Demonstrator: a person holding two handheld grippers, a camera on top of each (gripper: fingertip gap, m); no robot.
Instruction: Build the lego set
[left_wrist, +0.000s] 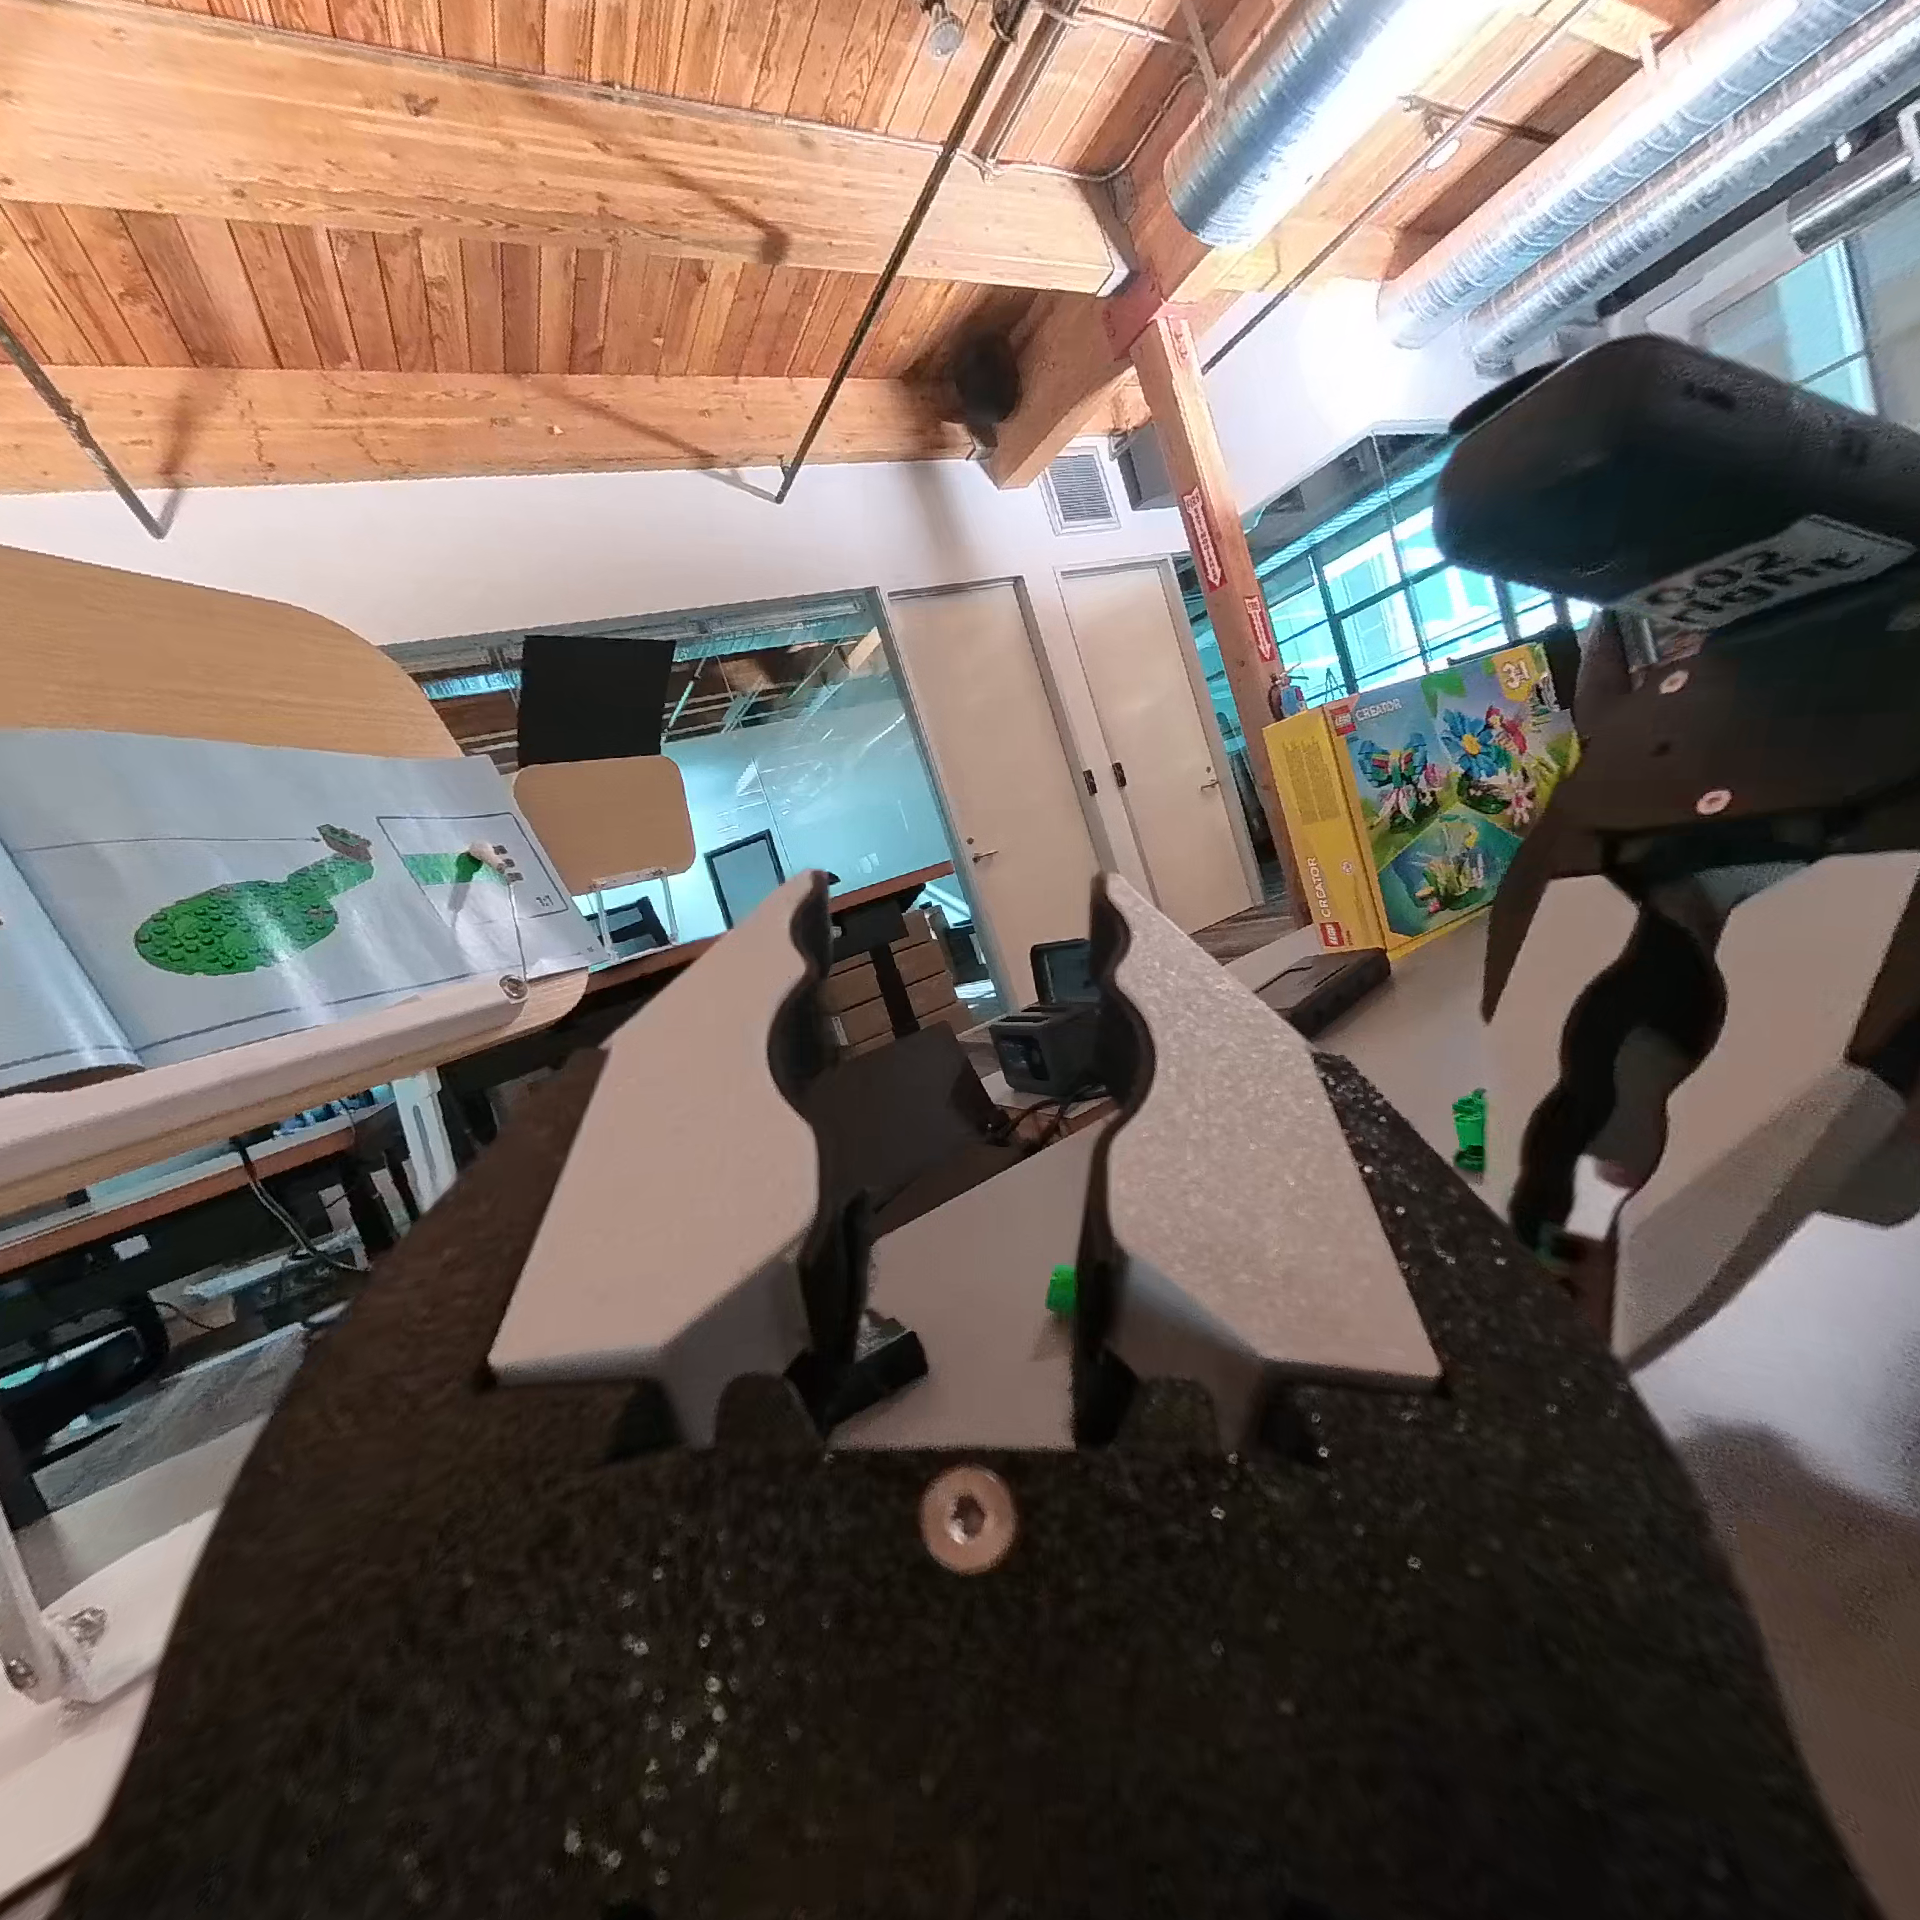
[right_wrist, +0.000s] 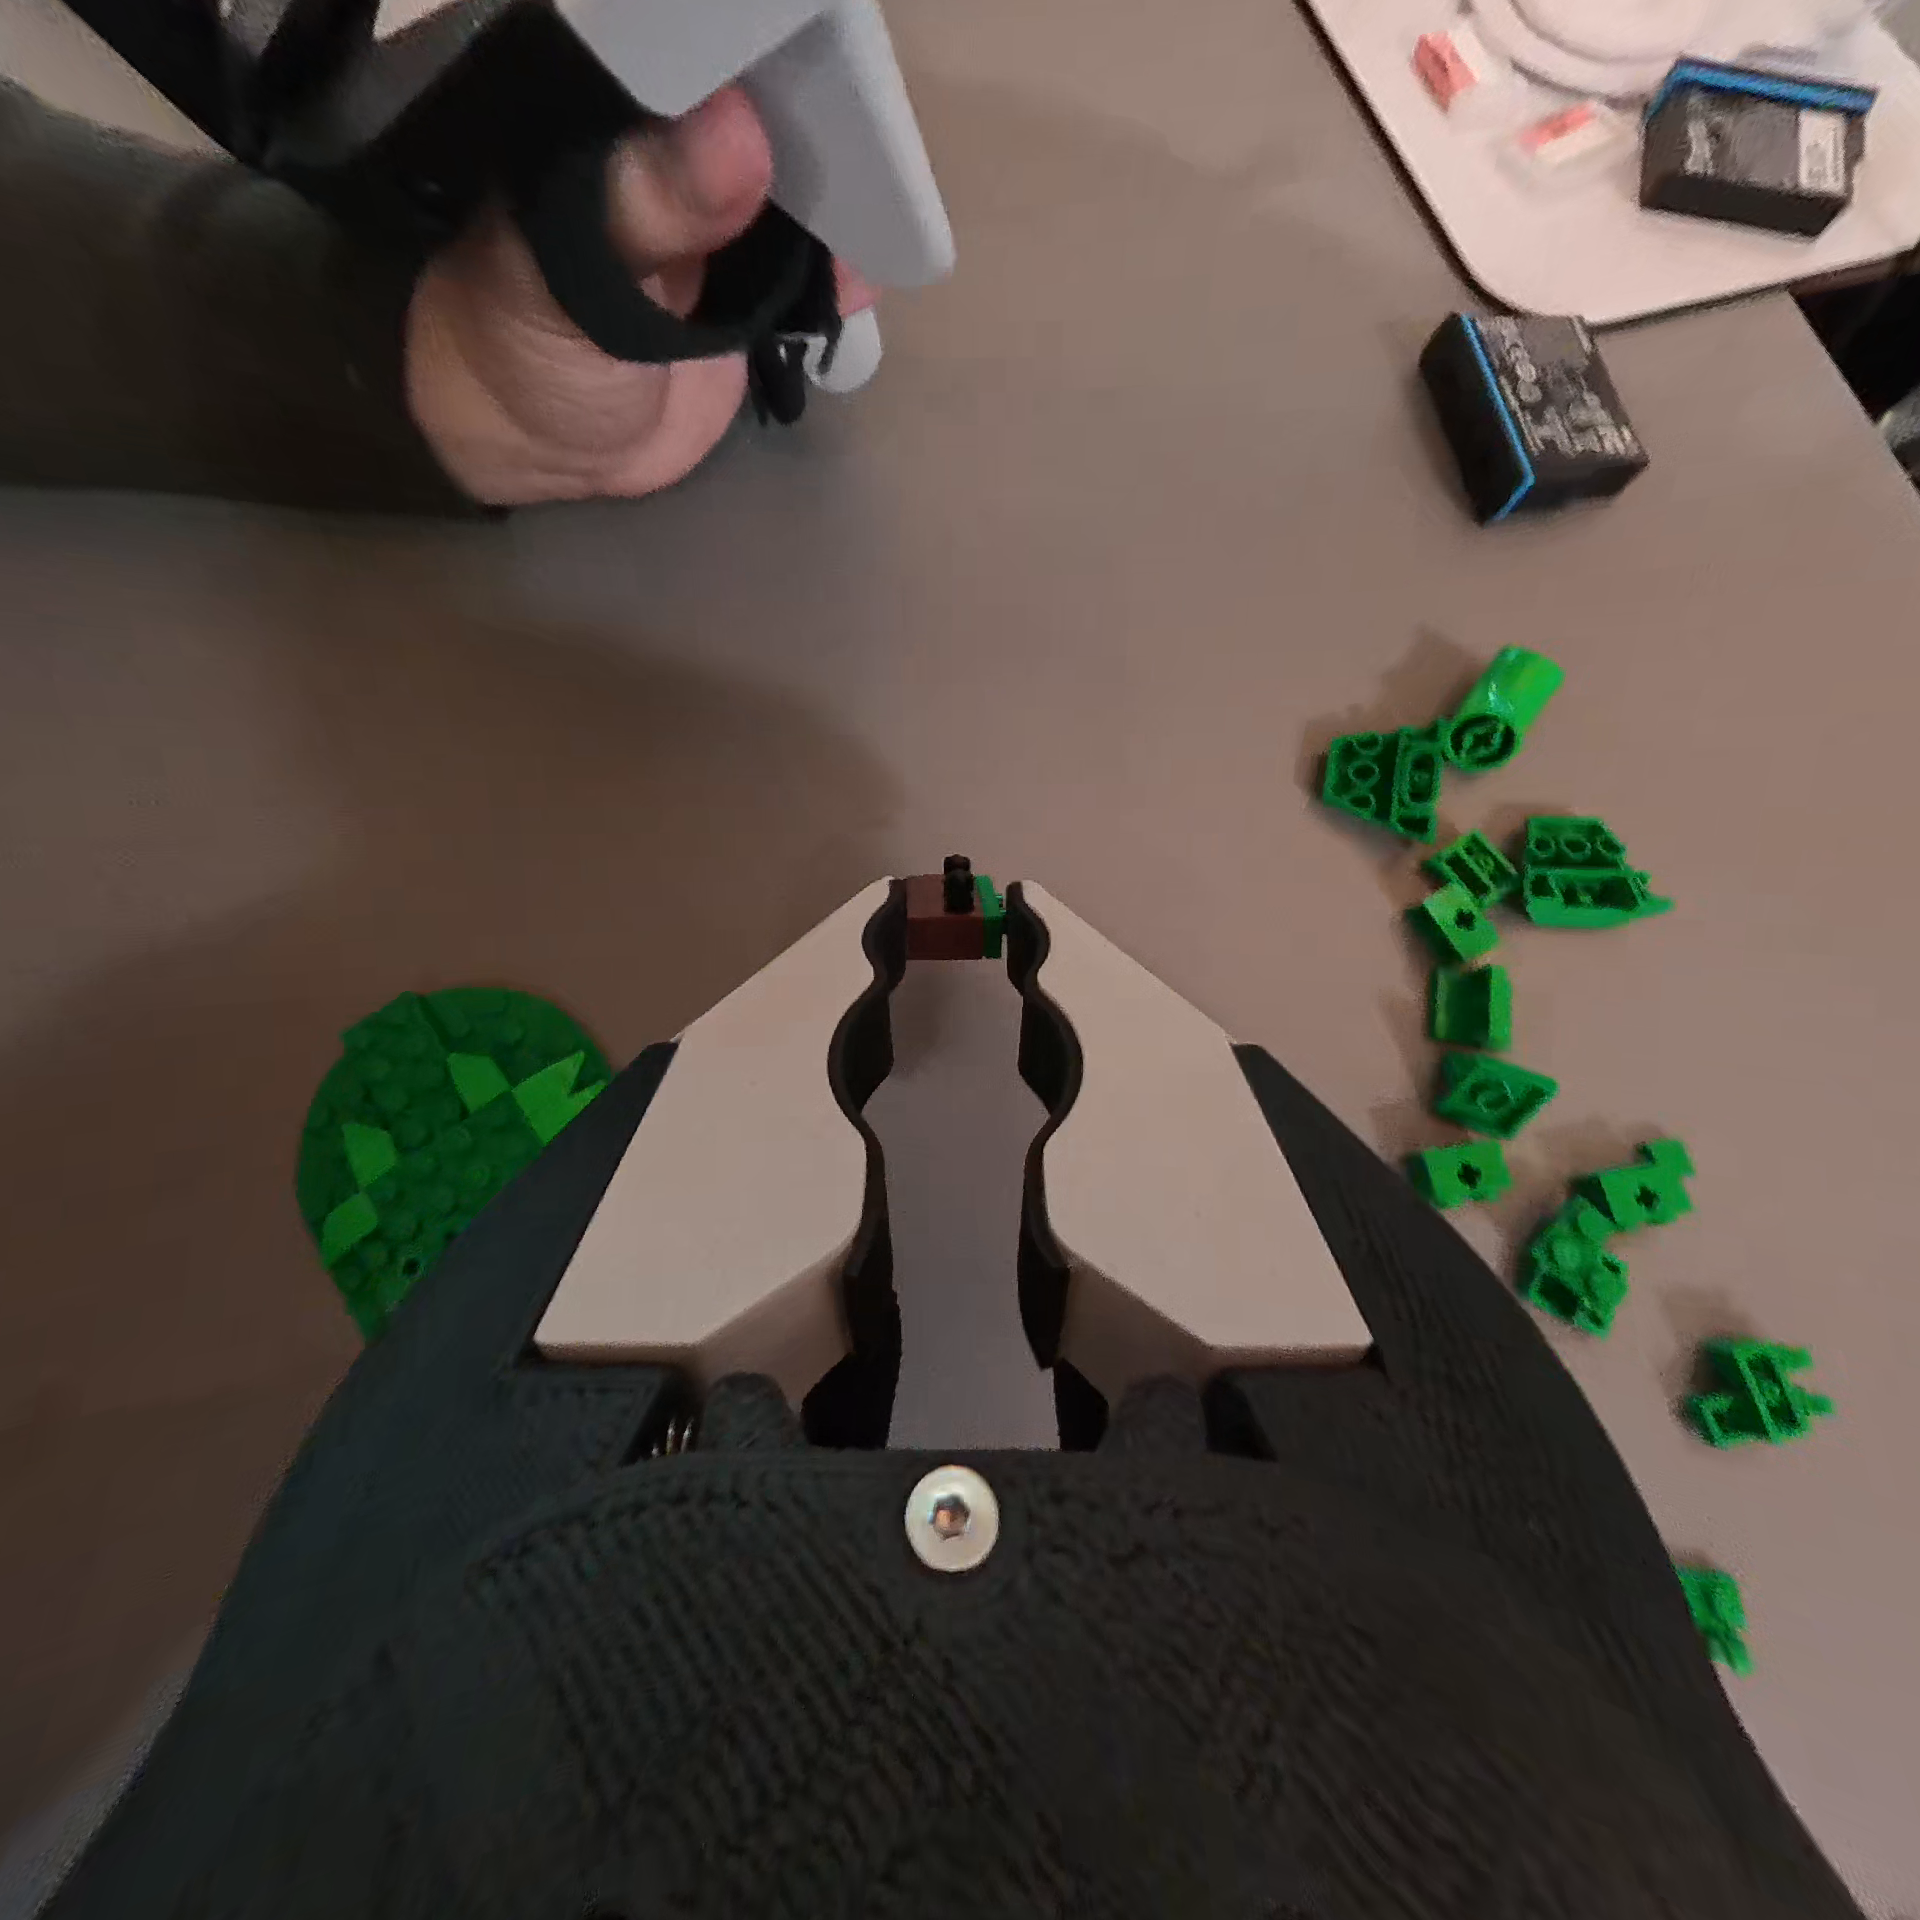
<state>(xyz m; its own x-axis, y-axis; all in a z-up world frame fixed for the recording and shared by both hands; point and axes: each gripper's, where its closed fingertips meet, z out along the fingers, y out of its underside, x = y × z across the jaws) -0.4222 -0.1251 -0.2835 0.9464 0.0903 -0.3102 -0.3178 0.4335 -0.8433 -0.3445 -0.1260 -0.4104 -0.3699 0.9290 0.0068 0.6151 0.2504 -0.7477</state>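
My right gripper (right_wrist: 954, 902) is shut on a small brown-and-green brick assembly (right_wrist: 951, 925) with black pins on top, held at the fingertips above the grey table (right_wrist: 727, 675). A round green baseplate (right_wrist: 416, 1143) lies to its left, partly hidden under the gripper body. Several loose green pieces (right_wrist: 1496, 1039) lie scattered to its right. My left gripper (left_wrist: 961, 904) is open and empty, tilted upward toward the room. The right gripper also shows in the left wrist view (left_wrist: 1558, 1236), tips down near the table.
An open instruction booklet (left_wrist: 260, 914) stands on a holder at the left. The set's box (left_wrist: 1423, 821) stands at the table's far side. A black battery (right_wrist: 1532, 416) lies on the table, another on a white tray (right_wrist: 1475, 208). A hand (right_wrist: 540, 364) holds the left gripper's handle. My right fingertips sit around 15 centimetres from my left ones. Both grippers' tips are roughly 20 centimetres from the black battery (right_wrist: 1532, 416).
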